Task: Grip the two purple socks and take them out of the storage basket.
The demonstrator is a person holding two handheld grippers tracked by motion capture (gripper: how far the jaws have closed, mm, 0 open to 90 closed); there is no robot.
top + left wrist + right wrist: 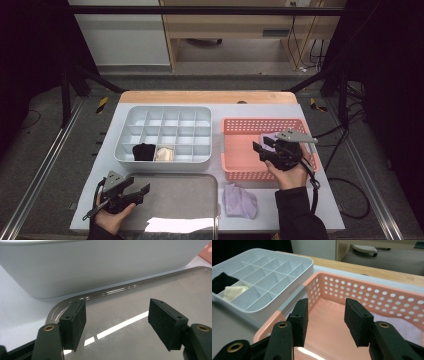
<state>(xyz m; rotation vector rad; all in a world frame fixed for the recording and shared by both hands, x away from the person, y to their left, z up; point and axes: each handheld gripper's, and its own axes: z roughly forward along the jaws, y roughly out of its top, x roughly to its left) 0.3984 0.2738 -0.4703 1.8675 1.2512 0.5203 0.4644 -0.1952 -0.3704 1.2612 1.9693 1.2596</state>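
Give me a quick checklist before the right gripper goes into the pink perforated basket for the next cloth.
1. Right gripper jaws apart with nothing between them: ok.
2. Right gripper over the pink perforated plastic basket: ok.
3. Pale lilac cloth lying in the basket, ready to pick: ok.
4. White divided organiser tray has free compartments; a black roll and a cream roll fill two: ok.
5. Left gripper open, over the grey metal tray: ok.
6. Second lilac cloth out of the way on the table: ok.
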